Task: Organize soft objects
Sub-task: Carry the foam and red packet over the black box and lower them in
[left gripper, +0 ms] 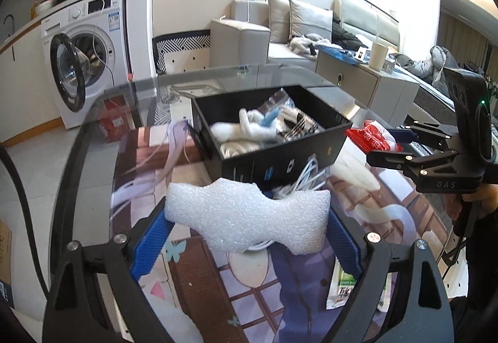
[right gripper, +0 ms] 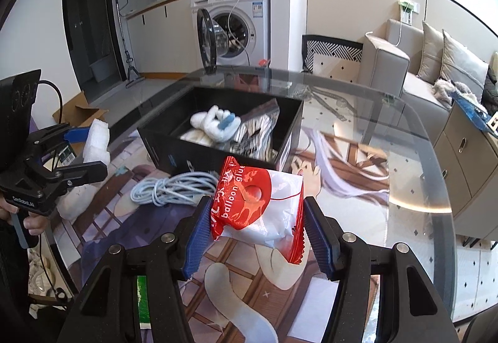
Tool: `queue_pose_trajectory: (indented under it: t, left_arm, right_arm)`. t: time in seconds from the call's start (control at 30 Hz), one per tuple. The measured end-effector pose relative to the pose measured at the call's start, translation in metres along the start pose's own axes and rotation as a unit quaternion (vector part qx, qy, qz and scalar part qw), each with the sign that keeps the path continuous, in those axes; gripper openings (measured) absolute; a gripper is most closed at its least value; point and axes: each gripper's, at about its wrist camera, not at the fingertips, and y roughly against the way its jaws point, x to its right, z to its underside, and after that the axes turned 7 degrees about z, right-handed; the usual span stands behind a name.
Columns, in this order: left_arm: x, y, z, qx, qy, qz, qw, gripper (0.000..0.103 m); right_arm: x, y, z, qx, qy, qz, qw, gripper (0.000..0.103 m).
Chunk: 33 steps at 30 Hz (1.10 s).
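Observation:
My left gripper [left gripper: 247, 232] is shut on a white foam piece [left gripper: 249, 215] and holds it above the table, just in front of the black box [left gripper: 280, 156]. My right gripper [right gripper: 253, 229] is shut on a red and white balloon glue packet [right gripper: 258, 206], held above the table to the right of the box [right gripper: 174, 153]. The box holds a white and blue plush toy [left gripper: 246, 128] and clear bags. The left gripper also shows in the right wrist view [right gripper: 88, 150] with the foam [right gripper: 98, 140]. The right gripper shows in the left wrist view [left gripper: 386, 145] with the packet [left gripper: 372, 134].
A coiled white cable [right gripper: 171, 187] lies on the glass table [right gripper: 404, 174] in front of the box. A green packet [left gripper: 340, 290] lies near the front edge. A washing machine [left gripper: 84, 47] with its door open stands behind, a sofa [left gripper: 298, 31] to the right.

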Motion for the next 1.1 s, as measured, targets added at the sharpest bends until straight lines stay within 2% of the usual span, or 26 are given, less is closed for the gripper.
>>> queue_pose_trajectory:
  t: [0.3, 0.7, 1.1]
  left_arm:
    - [0.01, -0.006, -0.027, 0.024, -0.004, -0.001, 0.9997, 0.091]
    - [0.016, -0.038, -0.059, 0.028, -0.015, -0.012, 0.9994, 0.091]
    - [0.008, -0.068, -0.067, 0.015, -0.014, -0.034, 0.9992, 0.091]
  right_arm:
    - [-0.001, 0.009, -0.02, 0.028, 0.007, -0.002, 1.0, 0.059]
    - [-0.01, -0.002, -0.05, 0.059, 0.025, -0.008, 0.998, 0.059]
    - [-0.008, -0.028, -0.063, 0.052, 0.029, -0.015, 0.998, 0.059]
